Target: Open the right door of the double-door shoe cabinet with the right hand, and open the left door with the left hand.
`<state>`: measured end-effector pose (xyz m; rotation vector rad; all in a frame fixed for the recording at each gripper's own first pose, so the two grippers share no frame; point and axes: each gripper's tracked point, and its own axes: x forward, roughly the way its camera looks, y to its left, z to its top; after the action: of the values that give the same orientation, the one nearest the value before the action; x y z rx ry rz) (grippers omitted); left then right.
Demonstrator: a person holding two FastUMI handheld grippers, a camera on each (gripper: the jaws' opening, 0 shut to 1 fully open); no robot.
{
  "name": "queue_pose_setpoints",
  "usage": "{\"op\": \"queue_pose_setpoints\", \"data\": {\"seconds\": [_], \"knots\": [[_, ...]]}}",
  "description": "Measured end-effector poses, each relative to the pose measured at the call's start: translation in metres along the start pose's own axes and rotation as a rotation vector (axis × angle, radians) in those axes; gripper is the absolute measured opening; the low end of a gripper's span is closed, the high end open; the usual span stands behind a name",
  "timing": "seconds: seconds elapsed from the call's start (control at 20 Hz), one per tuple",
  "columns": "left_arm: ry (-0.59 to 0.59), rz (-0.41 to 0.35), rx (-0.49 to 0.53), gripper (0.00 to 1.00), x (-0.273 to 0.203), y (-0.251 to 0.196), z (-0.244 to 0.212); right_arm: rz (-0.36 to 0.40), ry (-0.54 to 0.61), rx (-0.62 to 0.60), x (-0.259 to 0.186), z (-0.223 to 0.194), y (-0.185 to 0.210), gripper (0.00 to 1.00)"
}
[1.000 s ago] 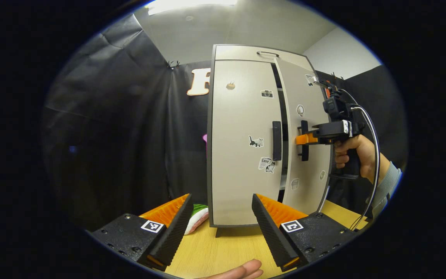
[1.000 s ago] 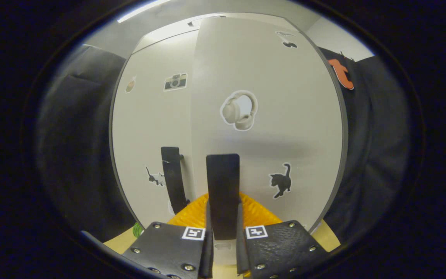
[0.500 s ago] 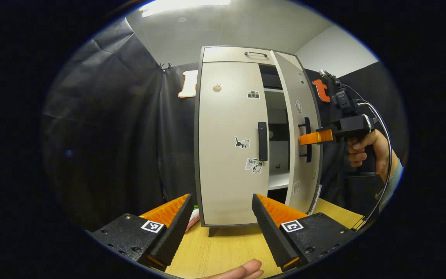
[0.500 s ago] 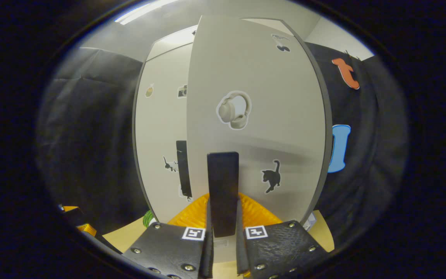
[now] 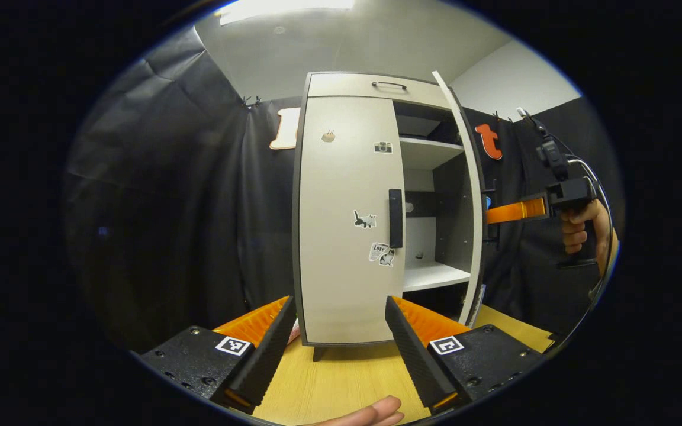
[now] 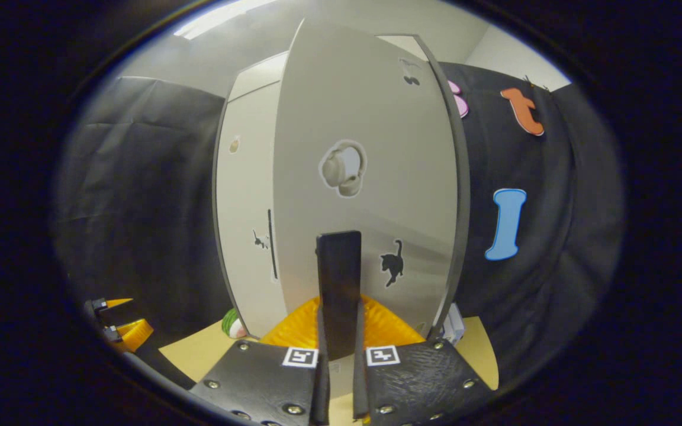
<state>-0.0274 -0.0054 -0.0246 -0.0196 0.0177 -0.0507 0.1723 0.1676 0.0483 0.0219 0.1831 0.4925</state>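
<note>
At the shoe cabinet point(image 5: 353, 207) on the worktop point(image 5: 341, 384): right door point(image 6: 364, 177) swinging wide, left door point(image 5: 347, 219) shut.
Right gripper point(image 6: 341, 378) fingers are clamping the right door handle point(image 6: 339, 290); best to follow the hinge arc without twisting. Left gripper point(image 5: 335, 349) is waiting in front of the cabinet, fingers spread, holding nothing, below the left door handle point(image 5: 395, 218).

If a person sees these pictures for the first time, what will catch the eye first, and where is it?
First comes the pale cabinet standing on the wooden table, its right door swung open to show white shelves. Next, the right gripper, held in a hand, is shut on that door's black handle. The left gripper hangs open before the closed left door.
</note>
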Motion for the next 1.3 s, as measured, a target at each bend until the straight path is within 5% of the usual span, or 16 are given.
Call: {"op": "queue_pose_setpoints", "data": {"seconds": [0.65,0.9,1.15,1.3], "knots": [[0.023,-0.018,-0.003,0.95,0.002,-0.001,-0.015,-0.039,0.025,-0.011,-0.031,0.001,-0.034,0.11],[0.041,-0.033,-0.022,0.93,0.004,-0.009,-0.022,-0.139,0.016,-0.020,-0.054,0.004,-0.078,0.08],[0.030,-0.051,-0.013,0.94,0.007,-0.022,-0.019,-0.327,-0.024,-0.038,-0.066,0.014,-0.141,0.05],[0.031,-0.056,-0.009,0.94,0.006,-0.025,-0.022,-0.221,-0.041,0.091,-0.061,0.011,-0.133,0.04]]}}
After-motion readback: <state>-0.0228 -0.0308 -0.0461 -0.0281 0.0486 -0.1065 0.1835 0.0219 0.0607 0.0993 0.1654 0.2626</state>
